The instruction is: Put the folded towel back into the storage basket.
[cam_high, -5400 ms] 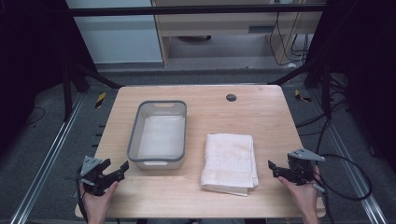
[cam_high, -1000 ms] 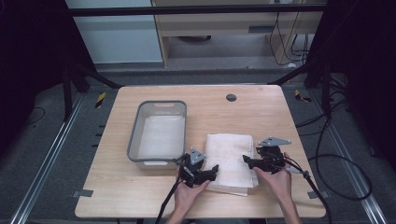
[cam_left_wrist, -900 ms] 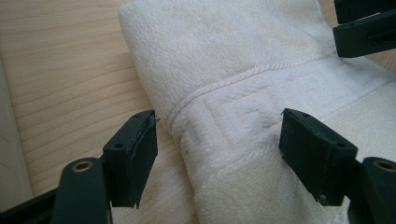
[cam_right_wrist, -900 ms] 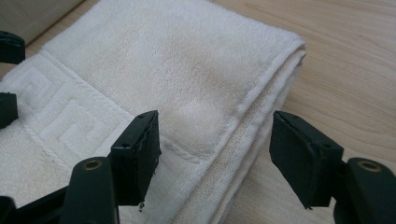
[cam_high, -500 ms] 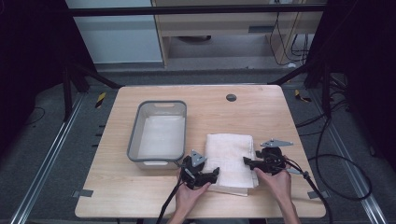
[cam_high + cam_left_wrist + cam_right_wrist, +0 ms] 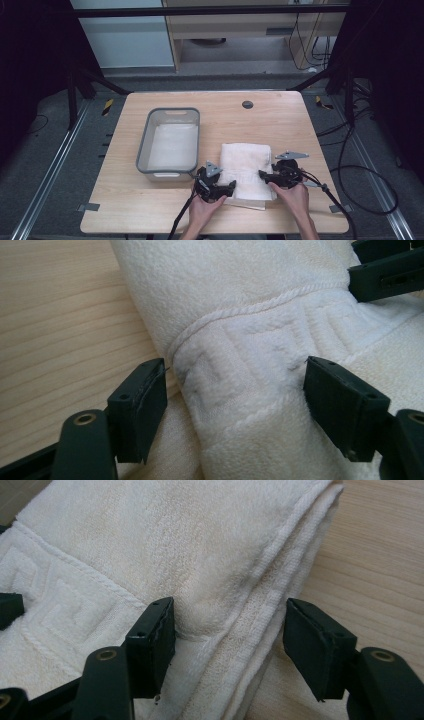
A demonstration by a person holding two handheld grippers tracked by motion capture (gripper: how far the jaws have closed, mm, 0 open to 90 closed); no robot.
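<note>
At the table's near edge, both grippers, left (image 6: pixel 231 188) and right (image 6: pixel 261 175), straddle the folded towel's (image 6: pixel 246 160) corners, jaws apart; the right's have been narrowing. Next, probably: pinch, lift together.

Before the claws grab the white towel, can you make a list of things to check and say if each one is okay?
1. Left claw open around the folded towel edge: ok.
2. Right claw open astride the towel's other edge: ok; its jaws have just been closing.
3. Pads already pinching cloth: not ok, gaps show beside both.
4. Towel lying flat and folded on the table: ok.
5. Grey bin beside the towel, free of things inside: ok.
6. All towel layers caught between the jaws: cannot tell.
</note>
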